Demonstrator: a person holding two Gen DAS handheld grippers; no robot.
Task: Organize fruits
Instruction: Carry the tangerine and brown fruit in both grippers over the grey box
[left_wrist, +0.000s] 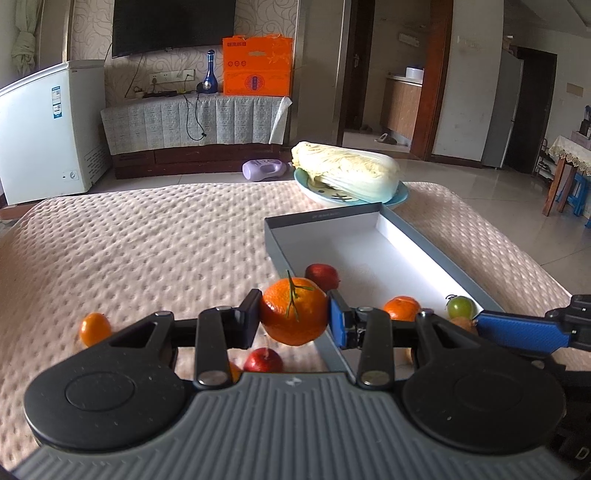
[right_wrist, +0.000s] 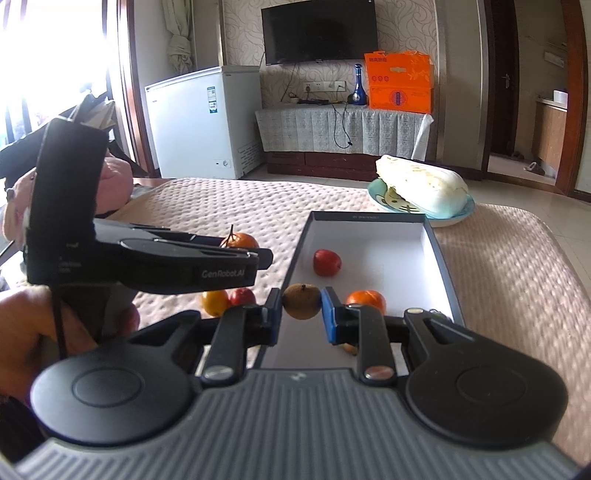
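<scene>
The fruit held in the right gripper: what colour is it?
Brownish-tan fruit, clearest in the right wrist view.

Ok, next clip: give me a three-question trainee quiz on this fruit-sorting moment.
1. True or false: the left tool is shut on a stemmed orange.
2. Which fruit does the right tool hold? A) red apple B) small brown fruit C) green fruit
3. Fill in: the napa cabbage lies on a ____ beyond the gray box.

Key: 1 true. 2 B, the small brown fruit; the red apple sits in the box. 3 plate.
</scene>
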